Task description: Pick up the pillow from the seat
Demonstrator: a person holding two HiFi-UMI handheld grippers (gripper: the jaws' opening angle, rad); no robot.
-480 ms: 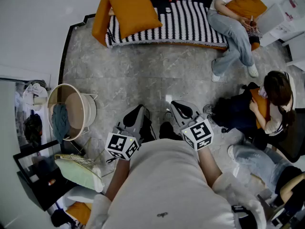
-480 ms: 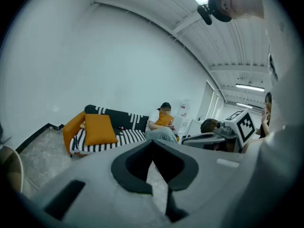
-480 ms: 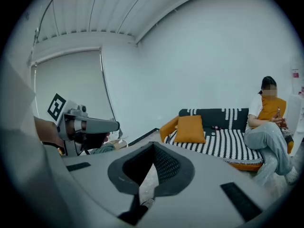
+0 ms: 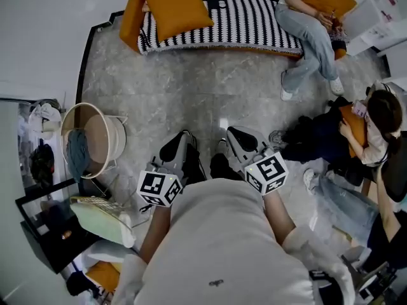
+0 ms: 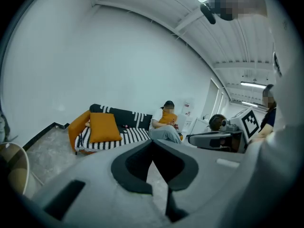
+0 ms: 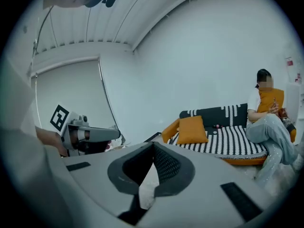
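An orange pillow (image 4: 177, 6) leans on the black-and-white striped sofa seat (image 4: 241, 27) at the far side of the room; it also shows in the left gripper view as the pillow (image 5: 104, 127) and in the right gripper view as the pillow (image 6: 192, 129). My left gripper (image 4: 184, 137) and right gripper (image 4: 231, 134) are held side by side close to my body, well short of the sofa. Both are shut with nothing between the jaws (image 5: 153, 144) (image 6: 153, 146).
A person (image 4: 311, 24) sits at the sofa's right end holding an orange cushion. Another person (image 4: 375, 129) sits on the floor at right with a dark bag (image 4: 311, 142). A round basket (image 4: 92, 145) stands at left, above a dark shelf (image 4: 48, 227). Grey stone floor (image 4: 203, 88) stretches toward the sofa.
The sofa and pillow have slid slightly upward in the head view, and both grippers sit a touch lower and leftward. Their jaws stay shut.
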